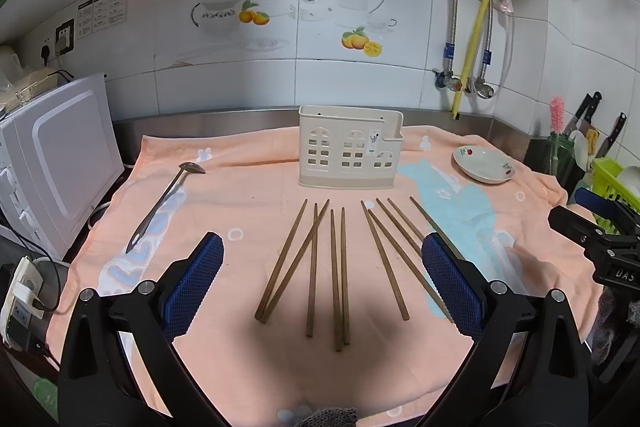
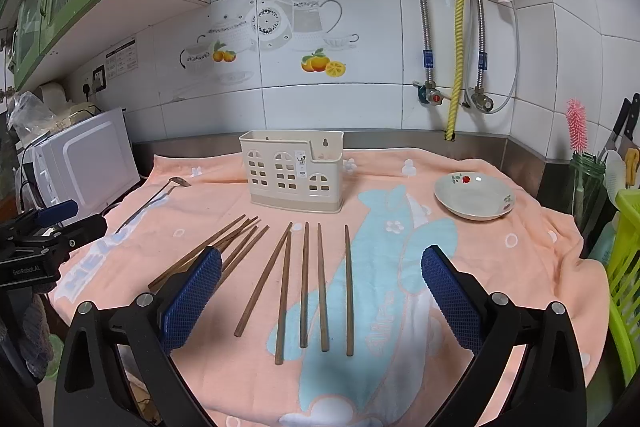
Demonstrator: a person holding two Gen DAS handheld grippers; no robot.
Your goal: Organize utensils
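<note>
Several brown wooden chopsticks (image 1: 340, 267) lie fanned out on a peach towel (image 1: 248, 195) in front of a cream utensil holder (image 1: 350, 147) with window cut-outs. They also show in the right wrist view (image 2: 304, 283), as does the holder (image 2: 294, 171). A metal spoon (image 1: 164, 203) lies at the left of the towel and shows in the right wrist view (image 2: 152, 203). My left gripper (image 1: 322, 267) is open above the near ends of the chopsticks. My right gripper (image 2: 320, 283) is open above the right group of chopsticks. Both are empty.
A white dish (image 1: 484, 165) with a red flower sits on the towel at the right, also in the right wrist view (image 2: 474, 195). A white microwave (image 1: 52, 163) stands at the left. A green basket (image 2: 628, 267) and knives (image 1: 592, 119) stand at the right edge.
</note>
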